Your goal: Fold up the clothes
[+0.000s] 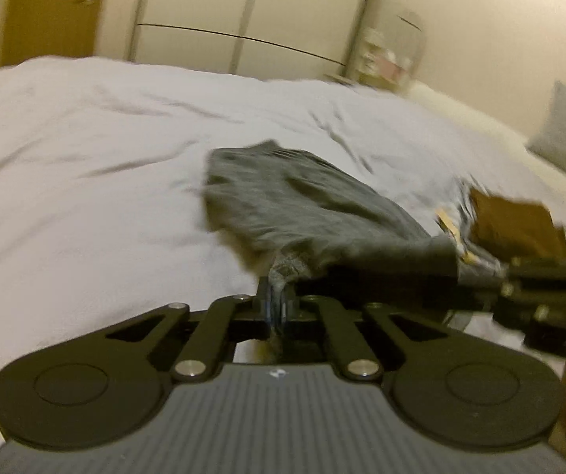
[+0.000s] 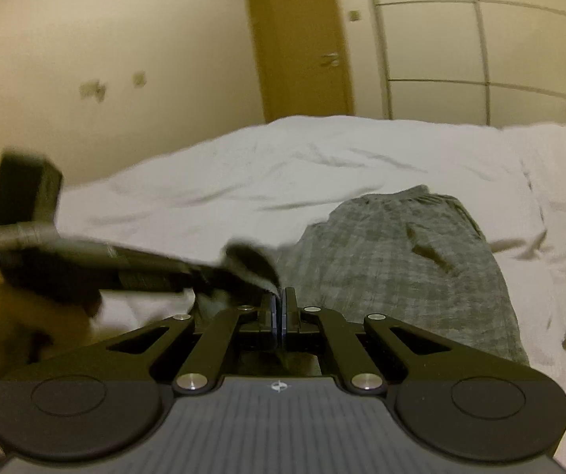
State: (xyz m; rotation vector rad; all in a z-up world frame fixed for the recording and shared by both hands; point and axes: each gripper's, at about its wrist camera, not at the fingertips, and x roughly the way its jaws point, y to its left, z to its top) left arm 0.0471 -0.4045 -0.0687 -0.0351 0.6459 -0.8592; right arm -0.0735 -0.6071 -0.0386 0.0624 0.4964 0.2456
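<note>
In the left wrist view, grey checked trousers [image 1: 306, 201] are seen spread over the white bed sheet [image 1: 85, 166], blurred by motion. One edge is bunched and clamped between the closed fingers of the left gripper [image 1: 277, 308]. A brown garment [image 1: 516, 221] lies just beyond, at the right.

In the right wrist view, the plaid weave of the trousers [image 2: 401, 252] is shown wrinkled, with the near edge pinched in the closed right gripper [image 2: 281, 316]. The left gripper [image 2: 243, 264] is seen close beside it.
</note>
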